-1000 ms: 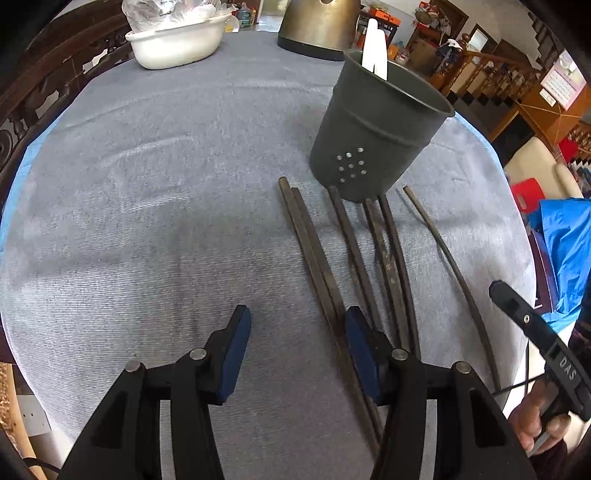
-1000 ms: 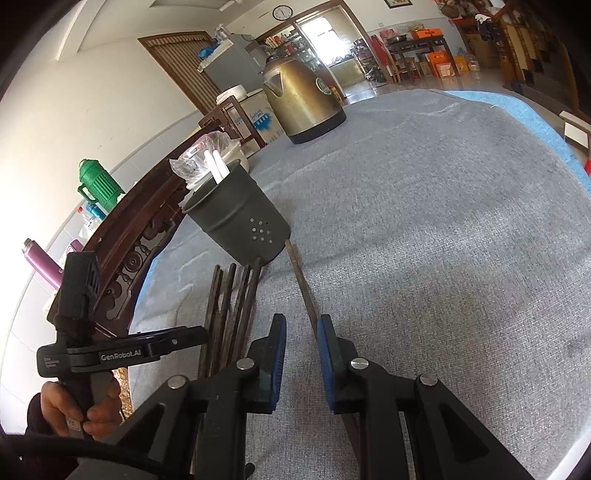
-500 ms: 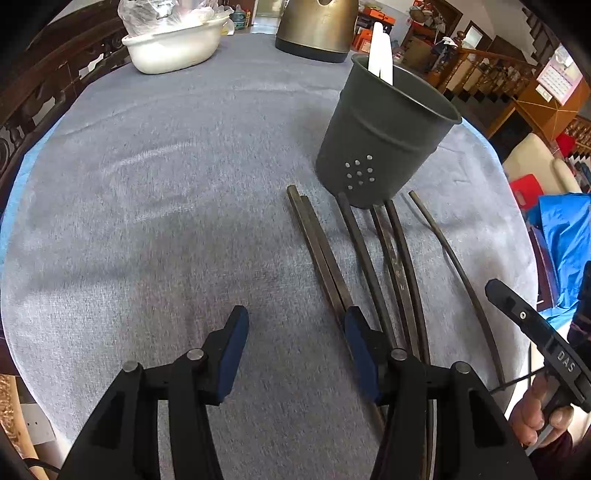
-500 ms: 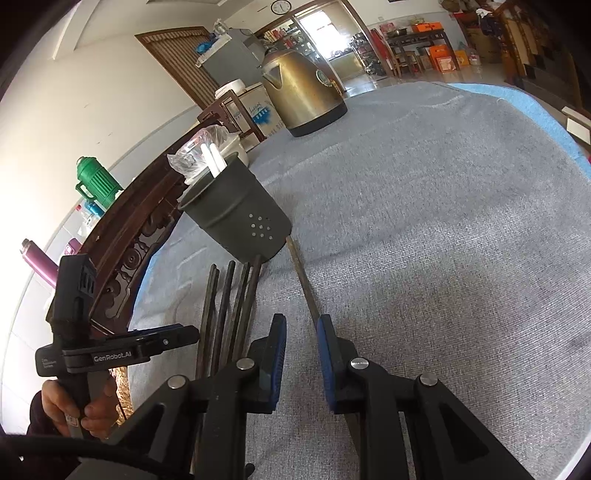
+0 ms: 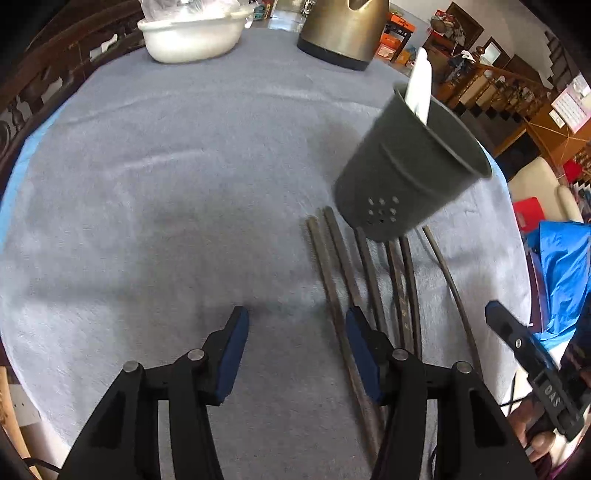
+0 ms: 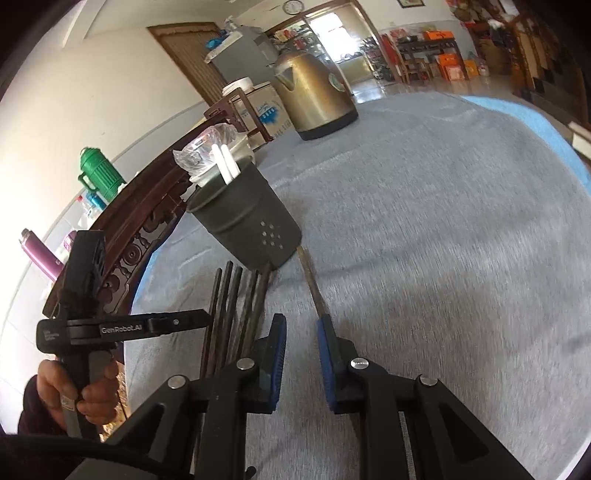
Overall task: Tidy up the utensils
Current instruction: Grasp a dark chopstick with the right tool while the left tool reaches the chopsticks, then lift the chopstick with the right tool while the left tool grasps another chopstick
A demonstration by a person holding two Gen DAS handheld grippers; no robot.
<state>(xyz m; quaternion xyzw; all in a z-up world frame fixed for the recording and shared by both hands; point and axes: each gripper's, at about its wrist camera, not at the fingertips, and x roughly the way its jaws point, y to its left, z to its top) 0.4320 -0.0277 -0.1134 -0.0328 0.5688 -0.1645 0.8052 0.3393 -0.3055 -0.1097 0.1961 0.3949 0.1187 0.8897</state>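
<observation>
Several dark chopsticks [image 5: 369, 273] lie side by side on the grey cloth, their far ends at the foot of a dark perforated utensil holder [image 5: 410, 173] that has white utensils [image 5: 419, 88] standing in it. My left gripper [image 5: 295, 321] hovers open over bare cloth, its right finger above the leftmost pair. In the right wrist view, my right gripper [image 6: 301, 328] has a narrow gap with only cloth showing through. One separate chopstick [image 6: 312, 280] runs from the holder [image 6: 247, 225] down under its right finger. The other chopsticks [image 6: 229, 306] lie to its left.
A brass kettle [image 5: 340, 29] and a white bowl [image 5: 192, 33] holding a plastic bag stand at the table's far side. A carved wooden chair back [image 6: 147, 236] borders the table. A person's hand [image 6: 55, 391] holds the left gripper [image 6: 203, 319]. The right gripper [image 5: 498, 321] shows at the left wrist view's right edge.
My left gripper has shifted a little to the left and up, so the holder and chopsticks sit further right in its view. The right gripper has kept still. Neither gap has changed.
</observation>
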